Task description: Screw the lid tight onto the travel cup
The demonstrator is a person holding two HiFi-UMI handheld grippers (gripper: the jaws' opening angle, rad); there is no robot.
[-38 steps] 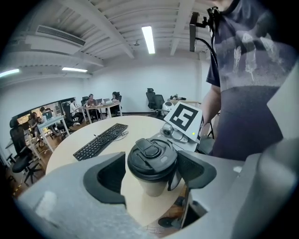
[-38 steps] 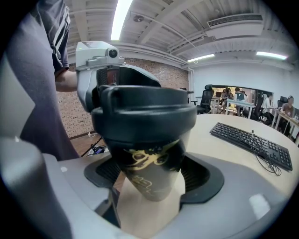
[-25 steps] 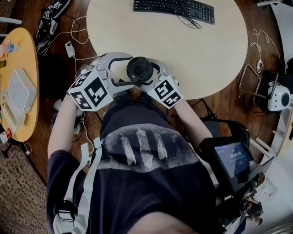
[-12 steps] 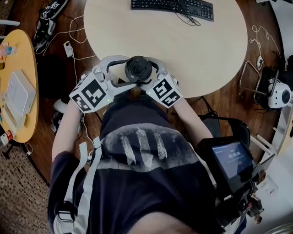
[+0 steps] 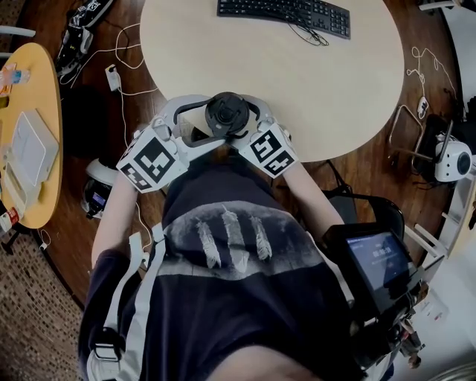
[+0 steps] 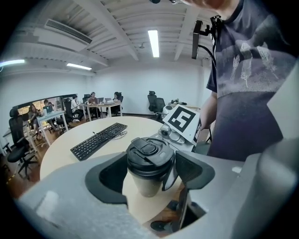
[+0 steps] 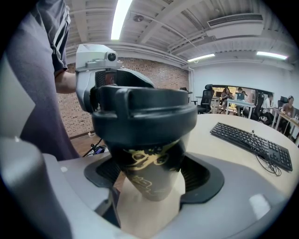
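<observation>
The cup (image 7: 150,179) stands upright at the near edge of the table (image 5: 320,89), its black lid (image 6: 149,156) on top. The right claw (image 7: 149,186) is clamped on the cup's body, just below the lid. The left claw (image 6: 148,169) has just been closing; the lid sits between its jaws, which press on the lid's two sides.

Free passage is afforded over the bare middle of the round beige table (image 5: 335,97); the far edge is occupied by a black computer keyboard (image 5: 282,13); the near edge is blocked by the tan travel cup (image 6: 142,183) with black plastic lid (image 5: 227,113), backed by the person's torso (image 5: 230,245).
</observation>
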